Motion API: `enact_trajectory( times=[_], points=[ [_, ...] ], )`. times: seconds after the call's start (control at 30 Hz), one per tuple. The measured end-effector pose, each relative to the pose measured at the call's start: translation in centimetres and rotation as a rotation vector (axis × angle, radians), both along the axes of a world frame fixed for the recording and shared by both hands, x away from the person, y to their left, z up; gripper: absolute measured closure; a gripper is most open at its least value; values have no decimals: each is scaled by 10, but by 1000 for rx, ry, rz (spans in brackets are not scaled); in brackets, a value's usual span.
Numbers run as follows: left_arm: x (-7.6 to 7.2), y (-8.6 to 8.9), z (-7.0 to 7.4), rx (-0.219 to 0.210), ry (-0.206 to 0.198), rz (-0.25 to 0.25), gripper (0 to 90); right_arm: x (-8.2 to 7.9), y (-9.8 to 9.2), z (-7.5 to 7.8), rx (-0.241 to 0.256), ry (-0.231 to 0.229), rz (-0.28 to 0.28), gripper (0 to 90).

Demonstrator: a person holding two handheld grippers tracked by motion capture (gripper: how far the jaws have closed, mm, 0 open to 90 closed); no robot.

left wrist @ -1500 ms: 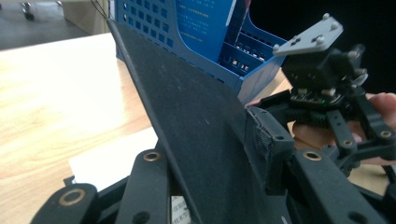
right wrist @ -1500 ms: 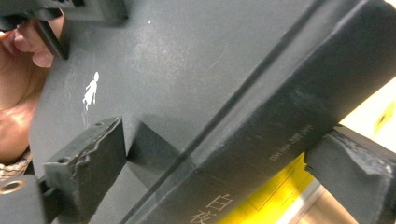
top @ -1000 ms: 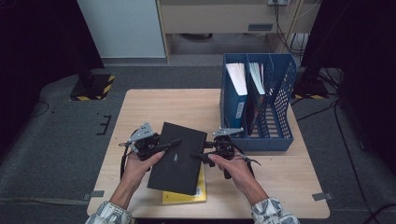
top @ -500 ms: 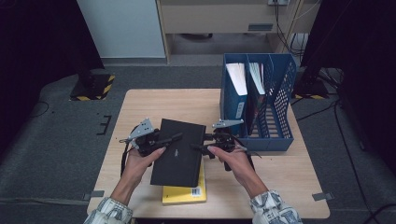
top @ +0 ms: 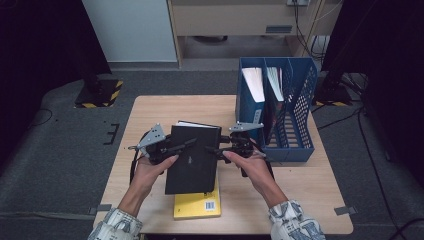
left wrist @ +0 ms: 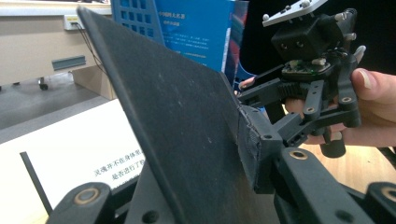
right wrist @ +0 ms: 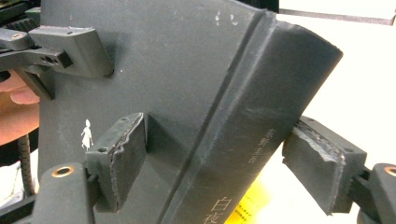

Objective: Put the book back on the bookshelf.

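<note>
Both claws have the black book (top: pixel 192 157) between them, lifted off the table (top: pixel 310 195) and tilted, its near end above a yellow book (top: pixel 197 206) that lies flat below. The left claw (top: pixel 186 145) is clamped on the cover's left edge; in the left gripper view its pad (left wrist: pixel 254 154) presses flat on the board. The right claw (top: pixel 212 148) pinches the spine side, one jaw on the cover and the other behind the spine, as the right gripper view shows.

It looks a stiff, thickish volume, fairly heavy for two thin pinches, with a matte cover that should not slip much. Only the cover is caught on the left, so the page block could sag open; holding nearer the spine seems safer.

Compared with a second ago, the book has risen and shifted away from the person, toward the blue file rack (top: pixel 277 115), uncovering more of the yellow book.
</note>
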State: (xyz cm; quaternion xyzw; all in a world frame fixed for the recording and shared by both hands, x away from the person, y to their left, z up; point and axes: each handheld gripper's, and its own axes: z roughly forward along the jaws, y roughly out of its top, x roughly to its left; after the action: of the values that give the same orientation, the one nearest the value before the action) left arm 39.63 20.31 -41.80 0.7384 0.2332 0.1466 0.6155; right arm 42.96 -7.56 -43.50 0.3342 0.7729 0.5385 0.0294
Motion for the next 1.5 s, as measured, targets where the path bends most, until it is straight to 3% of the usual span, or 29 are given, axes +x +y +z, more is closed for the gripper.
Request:
enact_trajectory(
  times=[0.13,0.3,0.6,0.7,0.77,0.93,1.07,1.17,1.37,1.5],
  points=[
    [-10,5,1,0,-6,-15,694,-12,1,4,-13,-48,0,252],
    [-23,12,-2,-33,-4,-24,695,-26,3,7,-19,-101,1,281],
    [-42,24,-6,-35,-7,-72,704,-47,3,13,-11,-165,21,343],
    [-46,25,-6,-30,-13,-92,757,-46,5,8,-27,-142,62,311],
    [-46,25,-5,-31,-7,-95,772,-46,9,5,-32,-147,60,278],
    [-45,28,-7,-45,-11,-105,793,-40,14,2,-3,-131,79,240],
    [-45,28,-7,-46,-12,-110,799,-32,21,-4,17,-82,112,130],
    [-44,29,-8,-52,-8,-110,800,-30,26,-8,36,-55,165,162],
    [-34,29,-11,-61,10,-93,779,-26,26,-4,0,-64,170,217],
    [-20,28,-14,-74,31,-76,764,-14,26,-3,-19,-36,170,226]
  ],
)
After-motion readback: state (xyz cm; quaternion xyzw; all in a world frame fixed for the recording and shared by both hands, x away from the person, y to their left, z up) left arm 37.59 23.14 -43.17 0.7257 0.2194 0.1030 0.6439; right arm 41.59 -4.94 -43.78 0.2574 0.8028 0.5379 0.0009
